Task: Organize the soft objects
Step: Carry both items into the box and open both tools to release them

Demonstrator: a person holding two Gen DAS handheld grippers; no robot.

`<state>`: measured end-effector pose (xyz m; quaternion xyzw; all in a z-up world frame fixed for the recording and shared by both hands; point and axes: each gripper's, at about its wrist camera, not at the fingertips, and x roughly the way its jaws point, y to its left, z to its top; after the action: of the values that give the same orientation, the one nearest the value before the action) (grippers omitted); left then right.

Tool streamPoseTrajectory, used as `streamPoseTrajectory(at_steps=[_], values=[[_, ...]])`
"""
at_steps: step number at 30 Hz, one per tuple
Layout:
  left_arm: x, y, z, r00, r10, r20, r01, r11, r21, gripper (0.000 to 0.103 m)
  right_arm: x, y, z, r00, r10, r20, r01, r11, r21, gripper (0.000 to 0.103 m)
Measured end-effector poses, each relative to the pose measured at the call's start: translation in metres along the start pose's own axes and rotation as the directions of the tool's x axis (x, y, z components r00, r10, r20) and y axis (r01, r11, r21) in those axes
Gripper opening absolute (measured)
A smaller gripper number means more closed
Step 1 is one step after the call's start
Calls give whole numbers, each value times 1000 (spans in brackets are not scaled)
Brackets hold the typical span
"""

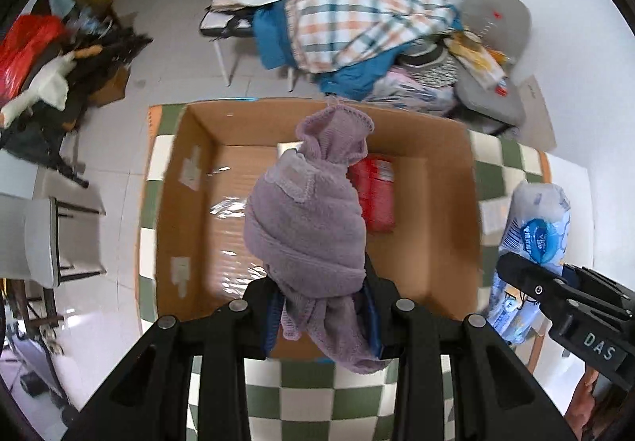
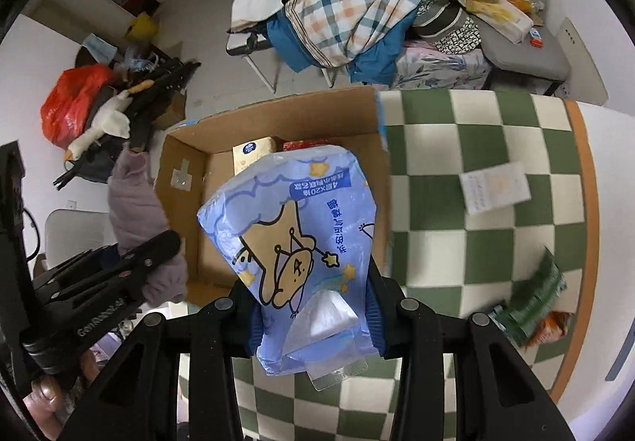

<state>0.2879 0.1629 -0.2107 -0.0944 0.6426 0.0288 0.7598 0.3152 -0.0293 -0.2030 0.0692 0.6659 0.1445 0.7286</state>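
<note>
A: Item one, cardboard box (image 1: 190, 210), open on the checked worktop (image 2: 476, 147); red pack and a tissue box lie inside at the far end.

B: Item two, lilac towel bundle (image 1: 305, 210), left gripper (image 1: 323, 306) jaws clamped on its loose tail, hanging over the box.

A: Item three, blue tissue pack (image 2: 293, 234), right gripper (image 2: 313, 322) jaws pinching its slick wrapper, near the box's right wall.

B: Risk: the wrapper may slip, or the grippers collide over the box.

The purple towel (image 1: 305, 218) clamped in the left gripper (image 1: 323, 316) is soft, matt terry cloth with stitched hems. Beneath it, the cardboard box (image 1: 190, 179) is matt brown with glossy tape strips. The tissue pack (image 2: 295, 238) pinched in the right gripper (image 2: 313, 318) is shiny, crinkled plastic film. Both grippers look like matt black plastic. The worktop (image 2: 468, 131) beyond wears a smooth checked cloth.
</note>
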Motion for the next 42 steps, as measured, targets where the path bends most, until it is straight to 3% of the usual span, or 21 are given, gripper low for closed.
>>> streamPoseTrajectory(at_steps=[10,18,21,24,27,29,31,34,38,40,42], values=[[70,49,57,995,53,-90,-55,998,-15,31,83,9,57,988,-129,-87,134,990,50,44],[108,60,79,986,60,-155,-62,998,-7,34,120,0,76,975,-190,-119,198,978,62,44],[120,59,83,977,59,-207,-62,998,-6,35,128,-1,81,970,-208,-126,217,974,64,47],[128,62,84,968,43,-248,-52,998,-29,38,132,-1,85,965,-231,-124,241,968,68,59],[127,62,86,969,33,-246,-43,998,-37,49,131,0,86,964,-237,-119,246,967,69,65],[123,61,86,972,33,-234,-42,999,-31,75,130,1,87,965,-236,-112,244,968,66,71],[116,59,86,977,36,-209,-42,999,-24,85,127,2,86,964,-244,-106,251,966,62,72],[106,60,84,981,32,-192,-36,999,-20,93,123,3,85,966,-235,-105,242,968,60,75],[93,60,78,987,36,-159,-40,999,-21,95,118,8,78,970,-221,-103,226,973,39,84],[85,60,72,989,38,-143,-41,999,-25,95,115,10,73,972,-213,-100,217,976,29,96],[78,57,64,991,52,-124,-55,998,-21,95,112,11,67,975,-200,-95,203,979,22,101]])
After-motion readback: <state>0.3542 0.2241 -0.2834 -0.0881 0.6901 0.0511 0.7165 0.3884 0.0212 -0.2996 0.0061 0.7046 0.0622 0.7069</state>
